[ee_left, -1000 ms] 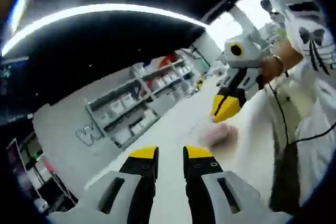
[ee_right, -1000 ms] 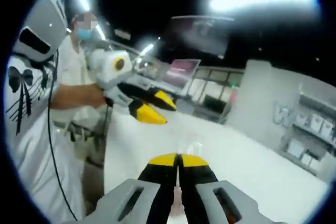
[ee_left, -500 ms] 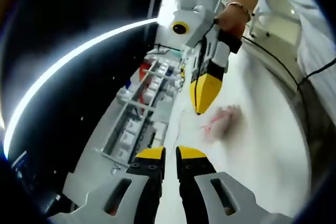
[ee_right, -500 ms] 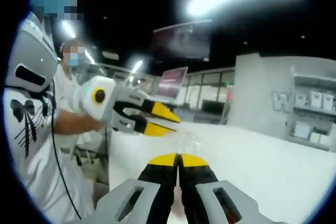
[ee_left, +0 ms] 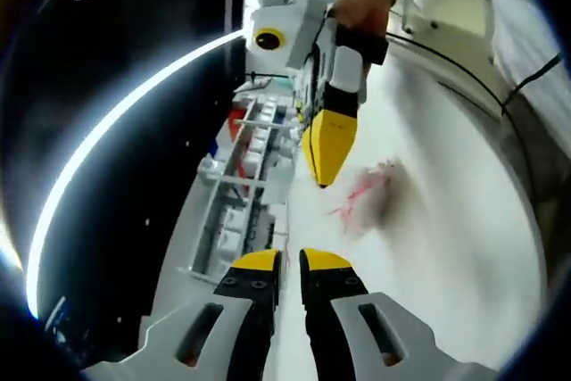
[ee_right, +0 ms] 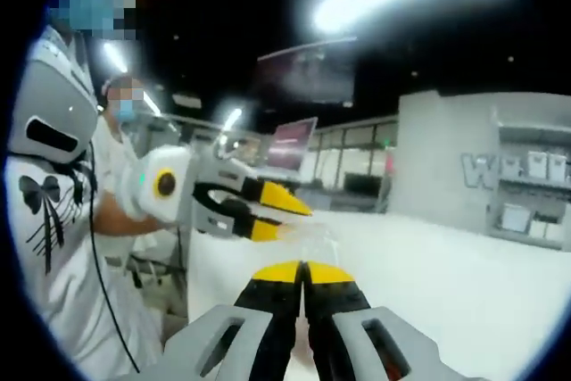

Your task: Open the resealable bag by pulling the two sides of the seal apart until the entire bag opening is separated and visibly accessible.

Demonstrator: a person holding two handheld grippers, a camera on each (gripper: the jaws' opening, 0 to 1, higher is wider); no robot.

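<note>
Bag is pinched shut in my right tool while the left tool, jaws apart, lines up on the other seal side to pull.

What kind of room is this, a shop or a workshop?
Probably a lab or warehouse-like workspace: storage shelves stacked with boxes, a long white table, and a monitor behind it.

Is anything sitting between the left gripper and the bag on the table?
Nothing visible. The left gripper has only bare white table ahead of the blurred bag; the right gripper hangs beside it, left of the bag.
</note>
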